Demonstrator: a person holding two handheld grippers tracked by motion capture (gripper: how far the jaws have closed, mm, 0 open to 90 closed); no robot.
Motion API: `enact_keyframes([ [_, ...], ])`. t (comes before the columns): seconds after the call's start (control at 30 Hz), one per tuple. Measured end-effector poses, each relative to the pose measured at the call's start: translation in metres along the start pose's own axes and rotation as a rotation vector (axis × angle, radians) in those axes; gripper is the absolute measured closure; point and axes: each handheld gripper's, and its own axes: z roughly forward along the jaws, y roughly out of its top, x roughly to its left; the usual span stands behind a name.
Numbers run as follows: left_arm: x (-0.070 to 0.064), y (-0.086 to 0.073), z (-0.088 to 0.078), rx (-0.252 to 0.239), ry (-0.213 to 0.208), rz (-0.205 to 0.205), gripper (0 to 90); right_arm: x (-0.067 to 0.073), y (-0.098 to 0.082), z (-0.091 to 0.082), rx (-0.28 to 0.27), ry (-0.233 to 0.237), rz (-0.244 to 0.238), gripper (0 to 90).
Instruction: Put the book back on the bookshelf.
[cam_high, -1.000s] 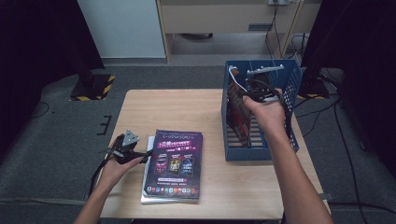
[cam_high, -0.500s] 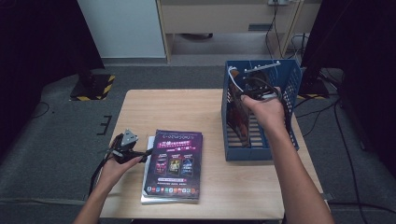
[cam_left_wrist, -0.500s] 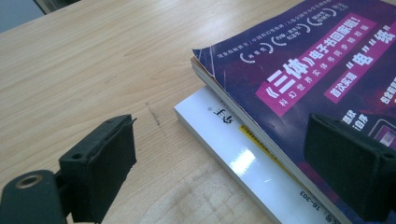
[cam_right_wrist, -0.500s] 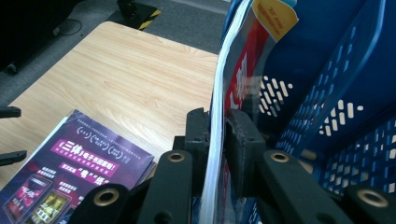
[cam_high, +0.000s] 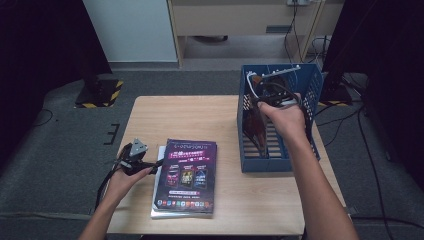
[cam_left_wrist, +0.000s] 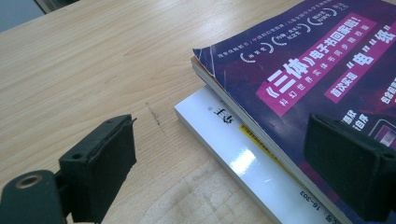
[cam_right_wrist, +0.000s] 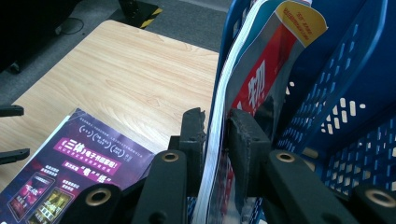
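**Red booklet standing between your right jaws, in the blue crate**

Your right gripper is straddling the red booklet in the lower centre of the right gripper view. Its jaws have just been opening: the left pad is lying against the white page edges, while the right pad is standing just beside the cover, so the grip is loosening rather than clamping. The booklet is standing upright in the blue crate, leaning against the left wall of it.

The booklet is showing a red cover with large white characters, a yellow corner tab at the top and a thick fan of white pages along its left side. Its lower part is disappearing behind your jaws, and in the high view your right hand is covering most of it.

Your left gripper is resting low on the table, jaws wide apart with nothing between them. Its right jaw is overlapping the purple book at the right of the left gripper view; whether it is touching the cover is hard to tell. That book is lying flat on a white book, both cut off by the frame edge.
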Motion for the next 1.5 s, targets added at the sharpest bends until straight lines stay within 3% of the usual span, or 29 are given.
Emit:
enact_keyframes([
  [0.7, 0.001, 0.0, 0.0, -0.001, -0.006, -0.004, 8.8, 0.009, 0.016, 0.009, 0.021, -0.023, -0.019, 68.2],
  [1.5, 0.0, 0.0, 0.0, 0.002, -0.008, -0.001, 8.8, 0.016, 0.022, 0.009, 0.021, -0.012, -0.024, 60.8],
])
